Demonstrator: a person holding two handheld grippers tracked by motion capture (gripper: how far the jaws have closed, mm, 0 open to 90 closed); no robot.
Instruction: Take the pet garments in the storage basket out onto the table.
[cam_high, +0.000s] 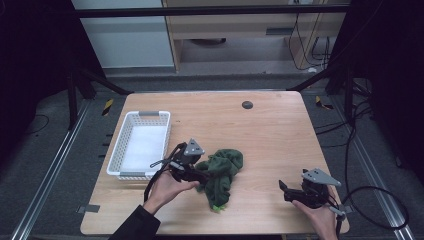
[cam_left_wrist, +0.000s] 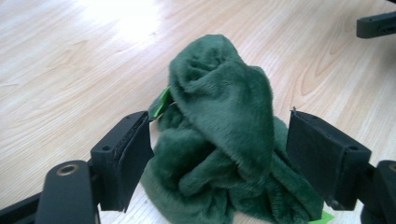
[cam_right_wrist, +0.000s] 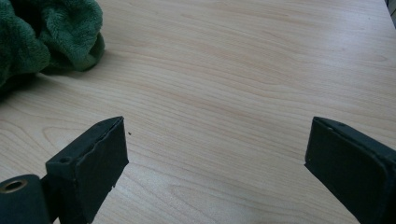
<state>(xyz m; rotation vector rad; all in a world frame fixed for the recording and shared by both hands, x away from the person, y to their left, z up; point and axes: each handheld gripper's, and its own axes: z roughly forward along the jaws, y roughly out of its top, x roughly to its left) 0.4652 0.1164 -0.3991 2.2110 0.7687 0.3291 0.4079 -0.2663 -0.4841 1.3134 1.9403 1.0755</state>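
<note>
Looking along the left tool (cam_left_wrist: 219, 154), I saw its jaws spread wide around the crumpled green towel (cam_left_wrist: 224, 140) on the wooden surface (cam_high: 270, 130) — no grip yet. My right tool (cam_right_wrist: 215, 158) stood open too, well apart. Next, I judged: close on the towel, carry it toward the white basket (cam_high: 116, 165).

My table (cam_left_wrist: 70, 70) is pale wood, smooth with a soft sheen. The green cloth (cam_left_wrist: 224, 121) looks plush and fuzzy, matt. My left gripper (cam_left_wrist: 219, 161) has matt black pads; the basket (cam_high: 116, 150) is white latticed plastic.
</note>
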